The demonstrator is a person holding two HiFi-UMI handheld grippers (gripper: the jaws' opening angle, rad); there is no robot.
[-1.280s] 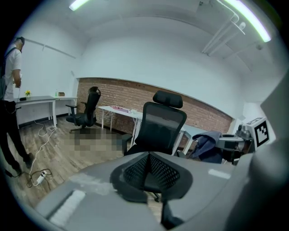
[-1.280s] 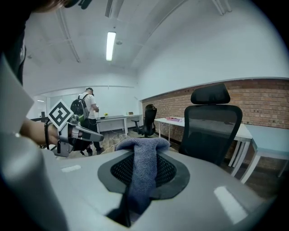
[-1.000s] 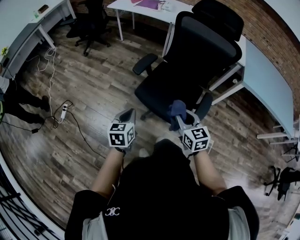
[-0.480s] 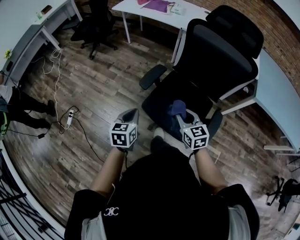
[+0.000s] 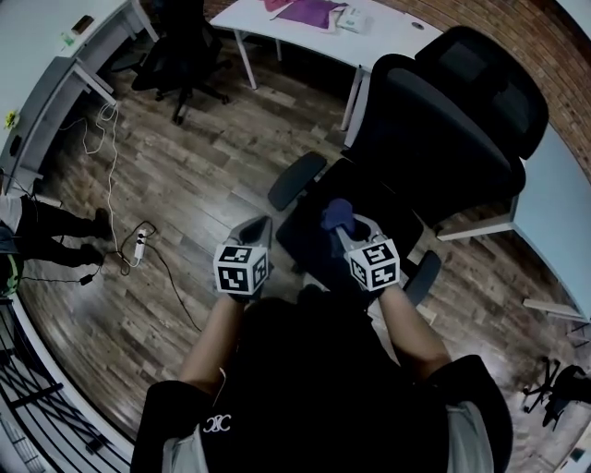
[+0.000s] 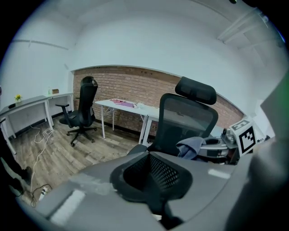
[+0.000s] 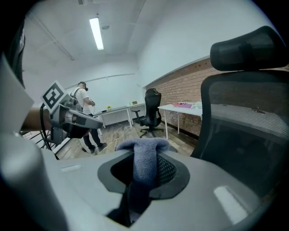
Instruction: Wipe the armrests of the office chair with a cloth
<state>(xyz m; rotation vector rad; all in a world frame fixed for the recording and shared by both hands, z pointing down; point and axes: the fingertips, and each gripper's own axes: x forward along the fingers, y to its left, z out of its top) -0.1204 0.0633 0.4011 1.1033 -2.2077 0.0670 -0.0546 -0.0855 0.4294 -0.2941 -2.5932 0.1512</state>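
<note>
The black office chair stands in front of me, its left armrest and right armrest on either side of the seat. My right gripper is shut on a blue-grey cloth and hangs over the seat between the armrests. The cloth droops from the jaws in the right gripper view, with the chair's mesh back close at the right. My left gripper is shut with nothing in it, over the floor left of the seat. In the left gripper view the cloth shows before the chair.
A second black chair stands at the back left by white desks. A cable and power strip lie on the wooden floor, near a person's legs. Another desk is at the right.
The right gripper with the cloth has drifted from beside the right armrest to over the seat. My view has shifted, so the chair now sits further right. The left gripper has hardly moved.
</note>
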